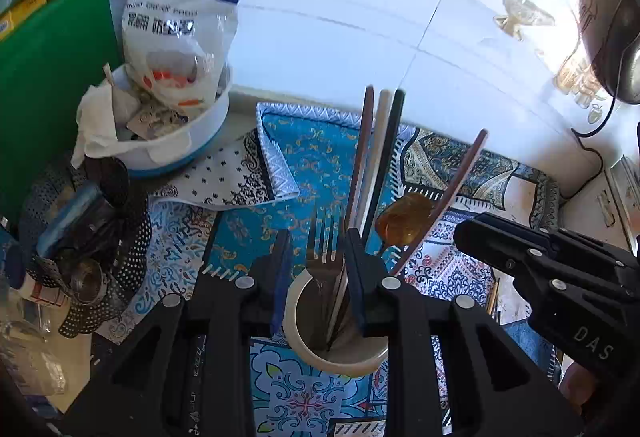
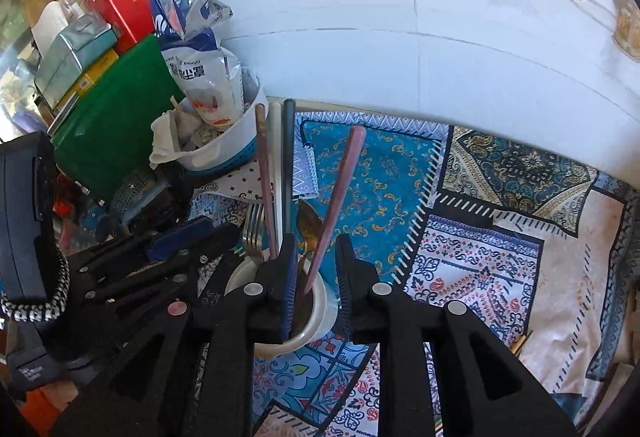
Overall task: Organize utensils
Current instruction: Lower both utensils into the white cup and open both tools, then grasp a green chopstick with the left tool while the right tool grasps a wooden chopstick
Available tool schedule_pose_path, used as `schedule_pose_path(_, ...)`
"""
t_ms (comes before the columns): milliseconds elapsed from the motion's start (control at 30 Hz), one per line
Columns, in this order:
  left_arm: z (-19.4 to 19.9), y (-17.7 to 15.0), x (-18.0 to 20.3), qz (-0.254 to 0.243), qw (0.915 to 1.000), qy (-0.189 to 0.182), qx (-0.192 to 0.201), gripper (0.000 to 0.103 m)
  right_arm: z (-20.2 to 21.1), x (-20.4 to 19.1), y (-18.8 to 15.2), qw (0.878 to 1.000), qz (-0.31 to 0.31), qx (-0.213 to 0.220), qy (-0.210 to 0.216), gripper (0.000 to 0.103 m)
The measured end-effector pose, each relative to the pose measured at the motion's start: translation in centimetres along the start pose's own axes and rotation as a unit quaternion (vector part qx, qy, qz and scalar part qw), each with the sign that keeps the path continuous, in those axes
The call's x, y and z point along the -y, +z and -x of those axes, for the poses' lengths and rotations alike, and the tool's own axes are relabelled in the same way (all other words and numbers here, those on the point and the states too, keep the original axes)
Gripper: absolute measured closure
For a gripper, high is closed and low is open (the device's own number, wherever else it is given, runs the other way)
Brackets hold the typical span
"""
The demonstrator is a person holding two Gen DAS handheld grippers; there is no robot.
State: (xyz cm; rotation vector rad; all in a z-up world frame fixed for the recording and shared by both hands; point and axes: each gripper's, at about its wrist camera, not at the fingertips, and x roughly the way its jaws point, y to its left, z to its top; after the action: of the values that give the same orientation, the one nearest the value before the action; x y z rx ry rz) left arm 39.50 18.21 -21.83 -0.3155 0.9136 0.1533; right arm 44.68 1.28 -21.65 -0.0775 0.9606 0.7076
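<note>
A white cup [image 1: 340, 367] [image 2: 316, 321] stands on the patterned cloth. It holds a fork [image 1: 324, 249] [image 2: 253, 225] with tines up, a gold spoon [image 1: 404, 221] [image 2: 310, 225] and three upright chopsticks [image 1: 376, 157] [image 2: 276, 165]. My left gripper [image 1: 318, 237] [image 2: 224, 241] hovers over the cup's left side. The fork stands between its jaws, with a sliver of cloth showing beside the left pad. My right gripper [image 2: 316, 241] is over the cup's right side, and a leaning pink chopstick [image 2: 340, 193] [image 1: 452, 189] passes between its parted pads, touching neither.
A white and blue bowl [image 1: 180, 149] stuffed with a plastic bag sits at the back left beside a green board [image 1: 48, 77]. Black perforated ware [image 1: 100, 237] clutters the left. A white tiled wall [image 2: 400, 37] runs behind. The cloth [image 2: 500, 257] spreads to the right.
</note>
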Motion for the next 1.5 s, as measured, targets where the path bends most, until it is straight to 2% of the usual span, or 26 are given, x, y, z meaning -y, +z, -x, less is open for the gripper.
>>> schedule_pose_path(333, 5.8, -0.1, 2.0, -0.024, 0.9983, -0.003, 0.053, 0.079, 5.5, 0.0, -1.0, 0.998, -0.01, 0.052, -0.022, 0.085)
schedule_pose_path(500, 8.3, -0.9, 3.7, -0.048, 0.9961, -0.007, 0.074, 0.073, 8.4, 0.1, -2.4, 0.996, -0.014, 0.076, -0.045, 0.084)
schedule_pose_path(633, 9.5, -1.8, 5.4, -0.074, 0.994, -0.016, 0.079, 0.068, 10.2, 1.1, -4.0, 0.994, -0.032, 0.088, -0.063, 0.079)
schedule_pose_path(800, 9.6, -3.2, 7.9, -0.103, 0.9919, -0.035, 0.065, 0.062, 11.6, 3.0, -6.1, 0.99, -0.06, 0.086, -0.09, 0.079)
schedule_pose_path(1067, 6.8, -6.0, 12.0, -0.139, 0.988, -0.065, 0.011, 0.061, 12.0, 8.2, -11.0, 0.982, -0.123, 0.046, -0.139, 0.079)
schedule_pose_path(1233, 4.0, -8.0, 13.6, -0.156, 0.9848, -0.069, -0.032, 0.061, 9.6, 11.4, -14.5, 0.974, -0.163, -0.009, -0.159, 0.079)
schedule_pose_path(1500, 0.6, -11.4, 13.8, -0.159, 0.9811, -0.058, -0.095, 0.061, 3.6, 13.9, -18.9, 0.964, -0.214, -0.1, -0.125, 0.079)
